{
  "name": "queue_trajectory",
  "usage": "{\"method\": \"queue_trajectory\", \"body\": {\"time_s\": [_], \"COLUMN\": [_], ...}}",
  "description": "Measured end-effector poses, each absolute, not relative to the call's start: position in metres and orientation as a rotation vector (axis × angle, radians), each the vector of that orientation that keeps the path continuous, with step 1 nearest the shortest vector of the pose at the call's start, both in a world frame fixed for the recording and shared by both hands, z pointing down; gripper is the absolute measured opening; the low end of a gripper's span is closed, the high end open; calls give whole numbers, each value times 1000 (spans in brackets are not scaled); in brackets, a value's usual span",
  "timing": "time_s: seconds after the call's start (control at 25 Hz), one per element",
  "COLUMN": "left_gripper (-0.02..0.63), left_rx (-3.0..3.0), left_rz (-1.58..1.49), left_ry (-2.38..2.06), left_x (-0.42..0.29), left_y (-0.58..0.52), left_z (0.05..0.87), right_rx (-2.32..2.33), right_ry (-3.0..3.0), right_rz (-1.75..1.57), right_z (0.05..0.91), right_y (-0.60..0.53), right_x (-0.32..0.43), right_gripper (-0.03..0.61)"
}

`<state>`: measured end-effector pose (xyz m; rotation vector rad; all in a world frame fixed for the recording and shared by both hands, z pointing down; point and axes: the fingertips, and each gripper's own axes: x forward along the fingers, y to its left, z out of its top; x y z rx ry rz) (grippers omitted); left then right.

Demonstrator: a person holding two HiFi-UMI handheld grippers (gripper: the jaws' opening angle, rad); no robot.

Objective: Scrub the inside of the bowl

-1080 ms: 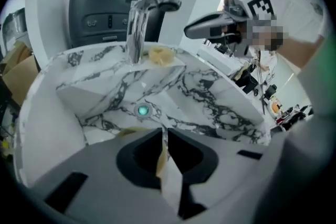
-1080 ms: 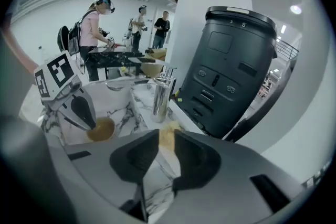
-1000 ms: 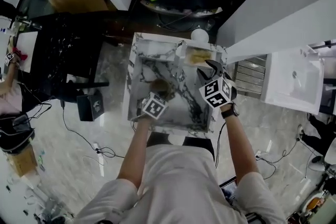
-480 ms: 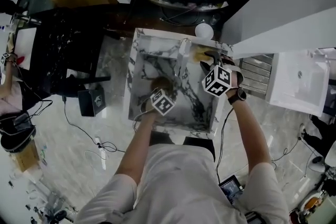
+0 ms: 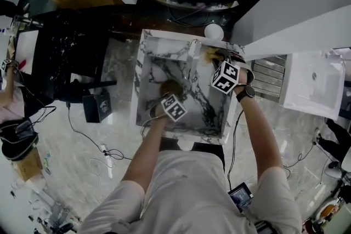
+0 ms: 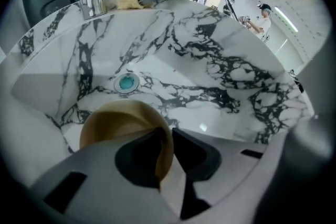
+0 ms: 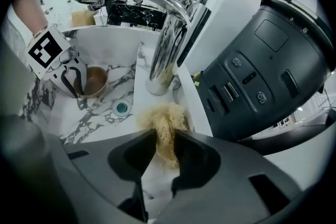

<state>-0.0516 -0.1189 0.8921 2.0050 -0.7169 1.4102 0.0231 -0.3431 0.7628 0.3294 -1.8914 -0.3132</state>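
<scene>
marble basin, two grips only just taken
the left gripper (image 6: 167,131) has just been closing its jaws and now nips the thin rim of the tan round bowl (image 6: 121,123), low in the white black-veined marble sink (image 6: 220,50) near the teal drain (image 6: 127,82); so shallow a bite may let the bowl twist or skid on slick stone. the right gripper (image 7: 163,134), also just closing, squeezes the yellow fibrous scrubber (image 7: 165,115) on the ledge (loose fibres could pull free). the chrome faucet (image 7: 168,44) stands between ledge and bowl, and a dark grey appliance (image 7: 268,60) crowds the right.
</scene>
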Motion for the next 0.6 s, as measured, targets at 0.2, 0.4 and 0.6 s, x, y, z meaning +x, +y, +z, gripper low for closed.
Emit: {"method": "queue_trajectory", "body": {"time_s": [0.2, 0.4, 0.6], "left_gripper": [49, 25, 23], "left_rx": [2024, 2080, 2106], "left_rz": [1416, 1401, 1251], "left_ry": [-737, -796, -831], "left_x": [-58, -66, -67], "left_y": [-119, -123, -122], "left_z": [886, 862, 835], "right_rx": [374, 432, 525], "right_ry": [-1883, -1914, -1983], "right_rz": [-265, -180, -121], "right_z": [765, 752, 719], "right_y": [-345, -330, -299], "right_x": [22, 27, 38], "right_gripper": [81, 71, 74]}}
